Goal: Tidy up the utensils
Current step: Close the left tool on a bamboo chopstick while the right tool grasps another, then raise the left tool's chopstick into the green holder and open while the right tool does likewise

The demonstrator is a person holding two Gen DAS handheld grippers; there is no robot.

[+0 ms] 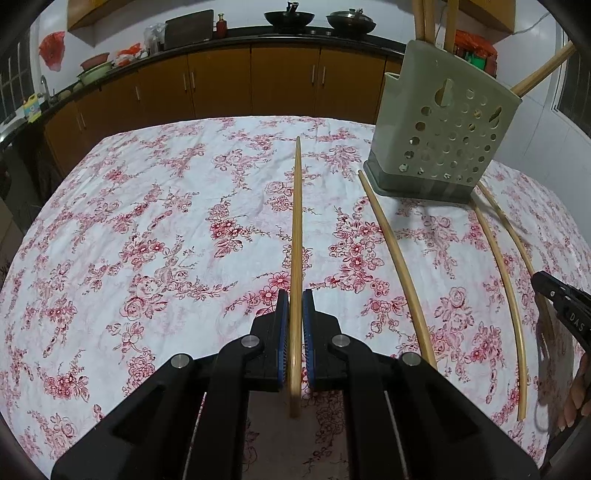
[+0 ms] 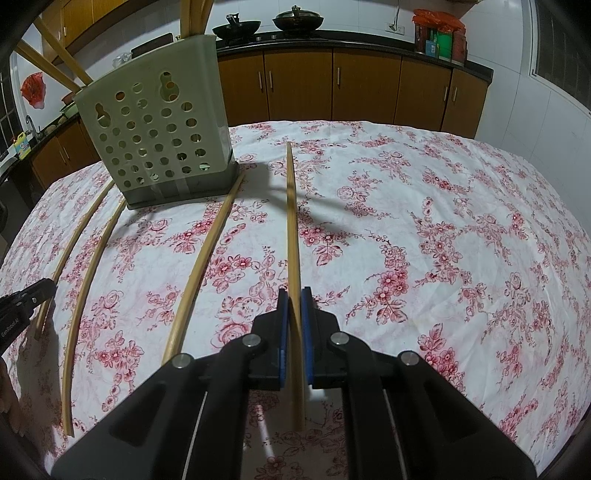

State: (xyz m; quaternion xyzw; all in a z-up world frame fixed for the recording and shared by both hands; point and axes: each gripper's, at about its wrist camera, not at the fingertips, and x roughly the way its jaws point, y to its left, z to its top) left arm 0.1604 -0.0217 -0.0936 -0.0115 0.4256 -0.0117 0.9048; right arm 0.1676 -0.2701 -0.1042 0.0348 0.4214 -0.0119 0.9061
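Observation:
In the left wrist view my left gripper (image 1: 295, 295) is shut on a bamboo chopstick (image 1: 296, 221) that points forward over the floral tablecloth. In the right wrist view my right gripper (image 2: 294, 293) is shut on another bamboo chopstick (image 2: 291, 214), also pointing forward. A pale green perforated utensil holder (image 1: 443, 125) stands on the table with several chopsticks inside; it also shows in the right wrist view (image 2: 159, 125). Three loose chopsticks lie on the cloth between the grippers (image 1: 399, 266) (image 2: 199, 258).
The table wears a red-flowered white cloth (image 1: 147, 221). Brown kitchen cabinets (image 1: 221, 81) and a dark counter with woks (image 2: 236, 27) run behind it. The right gripper's tip (image 1: 561, 306) shows at the left view's right edge.

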